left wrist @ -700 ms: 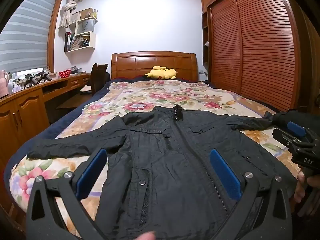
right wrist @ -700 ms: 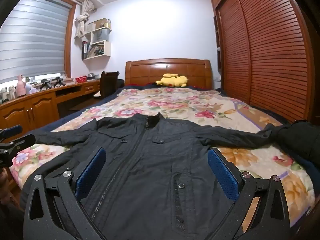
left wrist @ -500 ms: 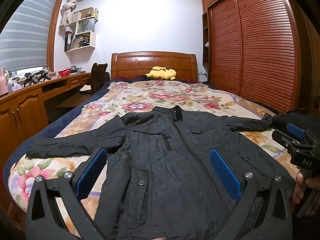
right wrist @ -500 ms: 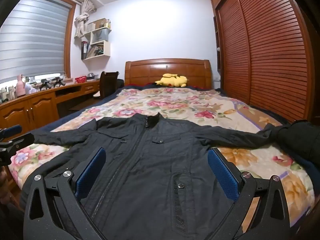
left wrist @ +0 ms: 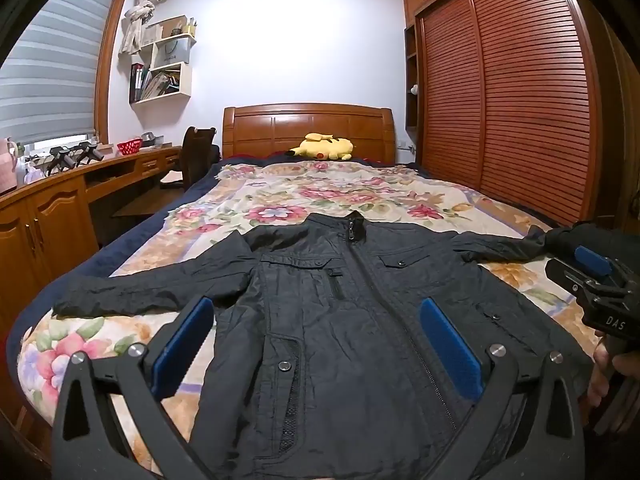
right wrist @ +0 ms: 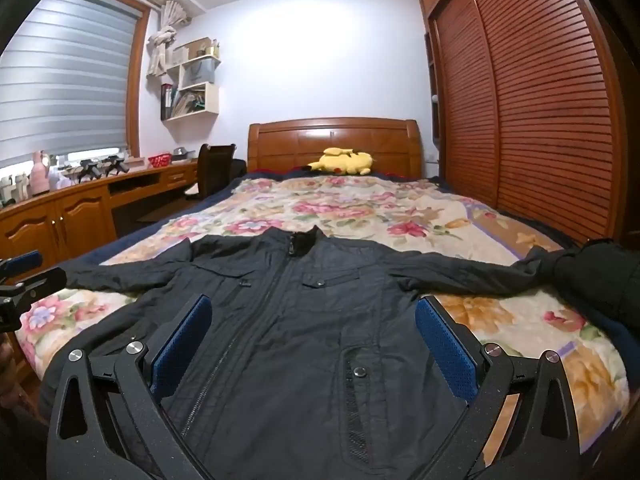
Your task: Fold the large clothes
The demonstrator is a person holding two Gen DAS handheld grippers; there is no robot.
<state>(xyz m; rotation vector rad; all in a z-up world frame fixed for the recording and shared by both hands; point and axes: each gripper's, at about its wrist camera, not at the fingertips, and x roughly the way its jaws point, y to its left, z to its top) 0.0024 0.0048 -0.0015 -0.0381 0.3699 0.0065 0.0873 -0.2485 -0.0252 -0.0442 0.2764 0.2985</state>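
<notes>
A black zip jacket (left wrist: pixel 344 312) (right wrist: pixel 304 320) lies flat and face up on the flowered bedspread (left wrist: pixel 280 200), sleeves spread out to both sides, collar toward the headboard. My left gripper (left wrist: pixel 316 344) hovers over the jacket's lower left part, blue pads wide apart with nothing between them. My right gripper (right wrist: pixel 312 340) hovers over the lower right part, likewise open and empty. The right gripper also shows at the right edge of the left wrist view (left wrist: pixel 596 280), held by a hand (left wrist: pixel 600 372). The left gripper's tip peeks in at the left edge of the right wrist view (right wrist: pixel 24 276).
A yellow plush toy (left wrist: pixel 326 147) lies by the wooden headboard (left wrist: pixel 308 128). A second dark garment (right wrist: pixel 600 276) is bunched at the bed's right edge. A long wooden desk (left wrist: pixel 60 200) and chair (left wrist: pixel 198 152) line the left; slatted wardrobe doors (left wrist: pixel 500 100) stand on the right.
Both grippers have stayed open and almost still above the jacket. A fingertip seen at the bottom edge of the left wrist view has gone out of sight.
</notes>
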